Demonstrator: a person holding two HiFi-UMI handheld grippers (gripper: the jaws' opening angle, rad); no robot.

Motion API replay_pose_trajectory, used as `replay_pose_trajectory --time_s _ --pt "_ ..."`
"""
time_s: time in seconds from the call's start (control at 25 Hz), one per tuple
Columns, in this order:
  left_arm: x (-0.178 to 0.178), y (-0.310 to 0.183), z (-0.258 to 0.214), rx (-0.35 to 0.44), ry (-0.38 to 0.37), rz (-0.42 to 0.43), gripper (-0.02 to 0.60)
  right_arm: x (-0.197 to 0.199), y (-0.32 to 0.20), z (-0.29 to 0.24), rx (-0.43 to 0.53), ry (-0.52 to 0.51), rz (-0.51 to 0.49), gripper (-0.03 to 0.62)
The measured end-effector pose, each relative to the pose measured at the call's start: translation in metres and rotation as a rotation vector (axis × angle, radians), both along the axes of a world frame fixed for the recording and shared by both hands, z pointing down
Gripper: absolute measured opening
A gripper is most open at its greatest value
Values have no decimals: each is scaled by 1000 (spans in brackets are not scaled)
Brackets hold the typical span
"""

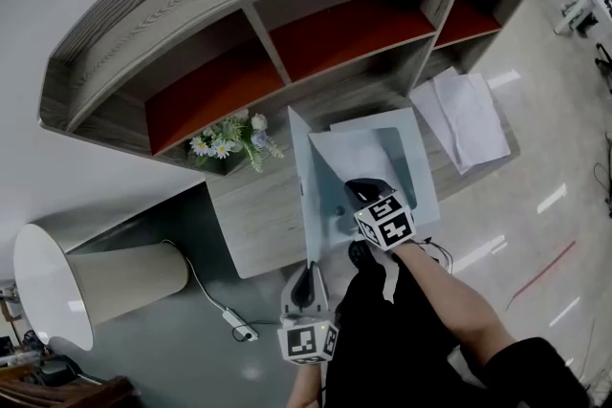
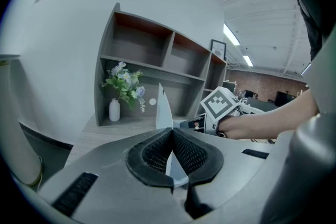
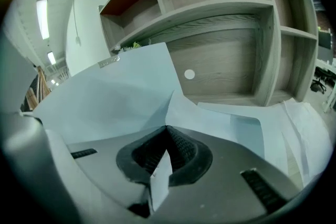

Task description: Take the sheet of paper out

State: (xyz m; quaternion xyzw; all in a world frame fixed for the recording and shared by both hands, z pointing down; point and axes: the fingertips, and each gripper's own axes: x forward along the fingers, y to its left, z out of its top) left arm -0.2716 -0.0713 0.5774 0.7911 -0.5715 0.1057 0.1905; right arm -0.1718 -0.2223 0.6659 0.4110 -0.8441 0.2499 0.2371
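Note:
A pale blue folder (image 1: pixel 425 184) lies open on the wooden desk (image 1: pixel 256 225). Its cover (image 1: pixel 304 182) stands upright on edge, and my left gripper (image 1: pixel 309 272) is shut on the cover's near edge. In the left gripper view the cover (image 2: pixel 163 111) rises thin between the closed pads (image 2: pixel 152 155). A white sheet of paper (image 1: pixel 356 160) lies inside the folder, with my right gripper (image 1: pixel 363 191) shut on its near corner. In the right gripper view the sheet (image 3: pixel 202 113) bends up from the jaws, and the cover (image 3: pixel 113 94) leans at the left.
A grey shelf unit (image 1: pixel 287 33) with red-backed compartments stands behind the desk. A small vase of flowers (image 1: pixel 229 140) sits just left of the folder. More white papers (image 1: pixel 469 115) lie at the right. A lamp shade (image 1: pixel 86 287) and a cable plug (image 1: pixel 241 330) lie left.

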Motion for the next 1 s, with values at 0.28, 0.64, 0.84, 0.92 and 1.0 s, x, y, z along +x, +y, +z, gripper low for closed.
replay_pose_trajectory --time_s 0.28,0.64,0.84,0.92,1.0 --pt "0 -1 0 -7 16 -2 14 6 2 -28 11 -83 27 12" --pt "6 -2 -3 -1 13 16 14 17 6 -59 47 -124 36 12" --pt "7 -2 -4 3 7 23 14 23 10 -76 64 -158 42 12" --pt "8 -2 -3 7 1 28 14 26 11 -81 76 -168 43 12" --pt "10 -1 -3 10 -10 38 15 30 13 -86 85 -179 48 12"
